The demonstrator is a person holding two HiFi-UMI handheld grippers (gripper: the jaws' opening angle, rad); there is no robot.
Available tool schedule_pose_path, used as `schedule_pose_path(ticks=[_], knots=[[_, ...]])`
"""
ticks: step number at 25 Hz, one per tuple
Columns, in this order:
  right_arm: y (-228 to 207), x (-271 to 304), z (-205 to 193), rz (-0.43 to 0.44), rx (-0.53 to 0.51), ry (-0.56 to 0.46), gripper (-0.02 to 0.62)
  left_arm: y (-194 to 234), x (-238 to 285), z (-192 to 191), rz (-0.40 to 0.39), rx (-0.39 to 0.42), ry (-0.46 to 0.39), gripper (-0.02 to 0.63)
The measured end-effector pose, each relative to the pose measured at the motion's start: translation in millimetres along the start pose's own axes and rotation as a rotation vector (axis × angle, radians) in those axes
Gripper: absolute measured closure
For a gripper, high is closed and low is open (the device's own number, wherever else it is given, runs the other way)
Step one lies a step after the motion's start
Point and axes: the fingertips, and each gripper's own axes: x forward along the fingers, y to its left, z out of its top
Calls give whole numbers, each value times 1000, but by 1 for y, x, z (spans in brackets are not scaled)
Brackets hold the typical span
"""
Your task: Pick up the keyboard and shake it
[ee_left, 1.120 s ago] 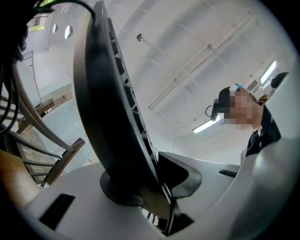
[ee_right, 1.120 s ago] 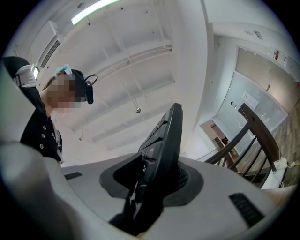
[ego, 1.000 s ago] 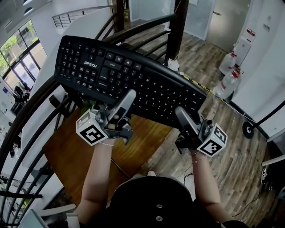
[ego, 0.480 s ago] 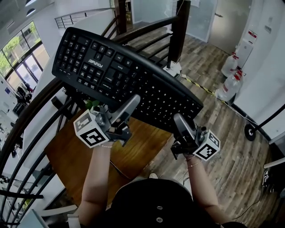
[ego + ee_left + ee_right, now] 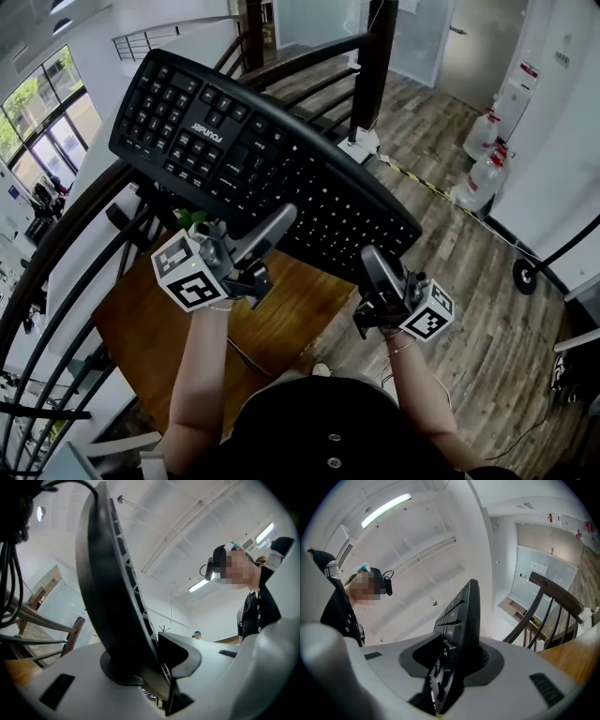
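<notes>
A black keyboard (image 5: 253, 164) is held up in the air in the head view, tilted so its left end is high and its right end low, keys facing me. My left gripper (image 5: 267, 234) is shut on its near edge left of the middle. My right gripper (image 5: 372, 270) is shut on the near edge close to the right end. In the left gripper view the keyboard (image 5: 110, 602) stands edge-on between the jaws of the left gripper (image 5: 152, 665). The right gripper view shows the keyboard (image 5: 459, 630) clamped edge-on in the right gripper (image 5: 457, 665).
Below lies a wooden table (image 5: 164, 319) with a dark curved stair railing (image 5: 66, 244) around it. Wood plank floor (image 5: 487, 281) spreads to the right, with water jugs (image 5: 483, 164) by the wall. The ceiling and a person show in both gripper views.
The keyboard has tipped further, its left end rising and its right end dropping. The right gripper moved down and left with it; the left gripper stayed nearly in place.
</notes>
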Motion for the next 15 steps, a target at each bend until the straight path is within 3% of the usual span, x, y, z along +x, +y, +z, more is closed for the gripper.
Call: schedule_pose_path(ticks=[7, 15], knots=[[1, -1, -2, -10, 17, -4, 443, -1, 1, 1, -4, 6, 16, 485], [8, 0, 5, -15, -30, 29, 451, 1, -2, 0, -12, -28, -38, 485]])
